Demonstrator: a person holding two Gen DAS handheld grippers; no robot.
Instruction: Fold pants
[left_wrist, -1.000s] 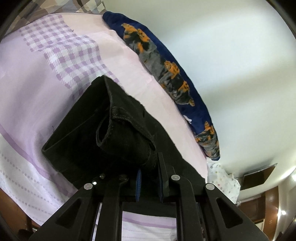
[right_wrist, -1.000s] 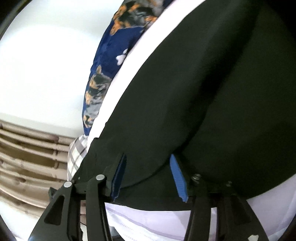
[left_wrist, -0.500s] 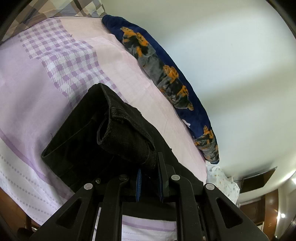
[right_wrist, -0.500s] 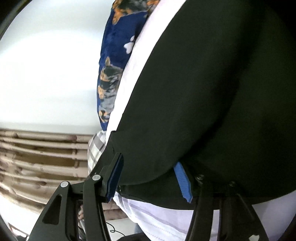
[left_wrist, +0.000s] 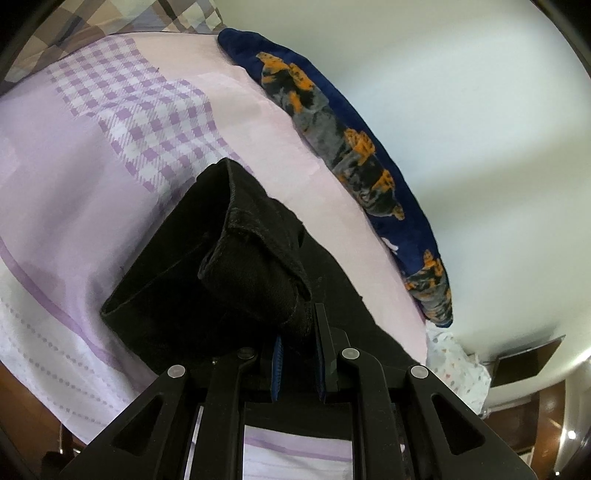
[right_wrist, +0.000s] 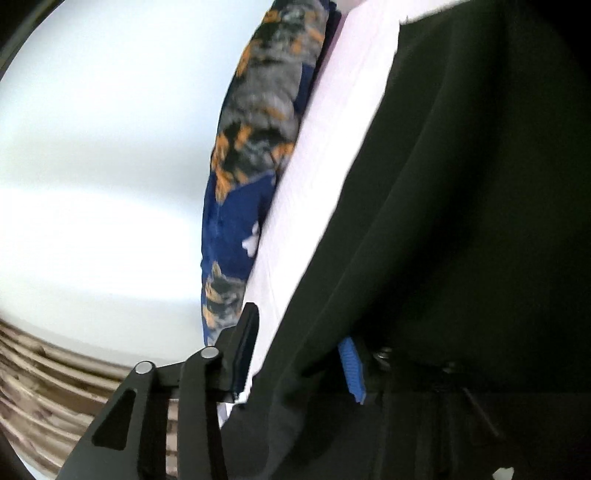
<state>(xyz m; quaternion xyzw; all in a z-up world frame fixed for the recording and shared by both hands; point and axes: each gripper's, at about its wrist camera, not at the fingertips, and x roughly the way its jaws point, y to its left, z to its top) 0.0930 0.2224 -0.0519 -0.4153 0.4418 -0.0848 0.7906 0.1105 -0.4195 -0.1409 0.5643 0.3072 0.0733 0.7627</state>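
Note:
Black pants (left_wrist: 229, 266) lie on a lilac bed sheet (left_wrist: 74, 206). A hemmed leg end is bunched and lifted above the layer under it. My left gripper (left_wrist: 298, 341) is shut on that bunched cloth, which is pinched between the blue pads. In the right wrist view the pants (right_wrist: 461, 221) fill the right side as a broad dark fold. My right gripper (right_wrist: 299, 363) has its jaws closing around the edge of this fold. A strip of sheet still shows between the left finger (right_wrist: 245, 350) and the cloth.
A navy blanket with orange and grey animal prints (left_wrist: 354, 155) runs along the far side of the bed against a white wall. A checked pillow (left_wrist: 122, 18) lies at the top left. Slatted wood (right_wrist: 44, 387) shows beyond the bed edge on the right gripper's side.
The right gripper has swung sideways and rolled, and its jaws have come closer together around the pants' edge. The left gripper keeps its hold in the same place.

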